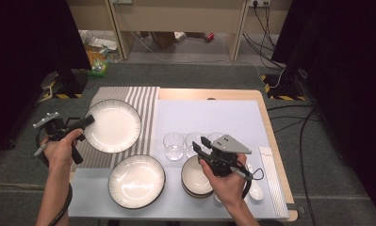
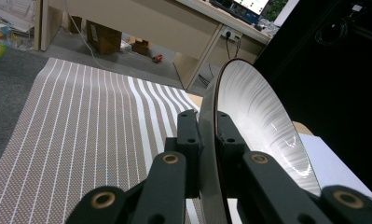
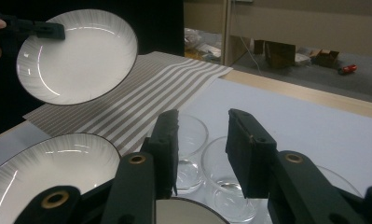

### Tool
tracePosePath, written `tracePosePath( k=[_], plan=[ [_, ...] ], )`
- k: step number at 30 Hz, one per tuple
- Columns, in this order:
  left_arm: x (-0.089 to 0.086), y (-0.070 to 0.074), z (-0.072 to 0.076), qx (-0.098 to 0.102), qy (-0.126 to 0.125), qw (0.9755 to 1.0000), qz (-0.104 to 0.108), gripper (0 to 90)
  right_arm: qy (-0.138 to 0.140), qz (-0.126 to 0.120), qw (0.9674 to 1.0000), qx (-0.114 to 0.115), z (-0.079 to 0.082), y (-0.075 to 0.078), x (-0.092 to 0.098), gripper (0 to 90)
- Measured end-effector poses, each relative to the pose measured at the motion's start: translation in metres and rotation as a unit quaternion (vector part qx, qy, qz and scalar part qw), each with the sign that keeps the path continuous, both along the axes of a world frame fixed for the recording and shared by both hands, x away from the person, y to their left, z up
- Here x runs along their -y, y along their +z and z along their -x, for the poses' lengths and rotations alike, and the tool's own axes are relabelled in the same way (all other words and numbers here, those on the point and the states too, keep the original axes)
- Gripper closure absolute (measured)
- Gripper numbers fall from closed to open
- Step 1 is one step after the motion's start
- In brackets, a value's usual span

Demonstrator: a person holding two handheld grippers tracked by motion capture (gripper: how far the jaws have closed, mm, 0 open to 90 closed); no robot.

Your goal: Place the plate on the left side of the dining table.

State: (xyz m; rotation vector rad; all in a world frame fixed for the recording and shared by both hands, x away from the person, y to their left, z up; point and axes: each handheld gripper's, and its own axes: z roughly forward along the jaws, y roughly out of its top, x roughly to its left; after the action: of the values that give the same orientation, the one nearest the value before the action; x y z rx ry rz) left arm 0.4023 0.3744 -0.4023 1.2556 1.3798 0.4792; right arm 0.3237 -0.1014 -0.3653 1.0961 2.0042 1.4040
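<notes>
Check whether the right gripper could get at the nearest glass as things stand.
Probably yes. The right gripper hovers open above the stacked bowls, its jaws aimed at the glass just beyond, with nothing between them.

— Can any lettering, label, brand or number be read anywhere?

— None can be made out. Yellow-and-black hazard stripes [image 1: 63,95] are seen on the floor left of the table, and again on the right [image 1: 284,97]; these are the sole markings, and no words are carried by them.
</notes>
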Motion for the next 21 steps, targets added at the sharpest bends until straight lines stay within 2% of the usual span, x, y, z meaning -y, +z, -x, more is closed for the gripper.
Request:
tracePosePath(
  k=[10,21],
  plan=[
    [-0.004,-0.001,-0.022,-0.006,0.009,0.9999,-0.004,83.0,0.001,0.003,1.0000,-0.003,-0.002,-0.004,0.001,64.1],
    [-0.007,-0.010,-0.045,-0.021,0.026,0.9994,0.002,83.0,-0.001,0.003,1.0000,-0.005,-0.003,-0.006,0.003,64.2]
  ],
)
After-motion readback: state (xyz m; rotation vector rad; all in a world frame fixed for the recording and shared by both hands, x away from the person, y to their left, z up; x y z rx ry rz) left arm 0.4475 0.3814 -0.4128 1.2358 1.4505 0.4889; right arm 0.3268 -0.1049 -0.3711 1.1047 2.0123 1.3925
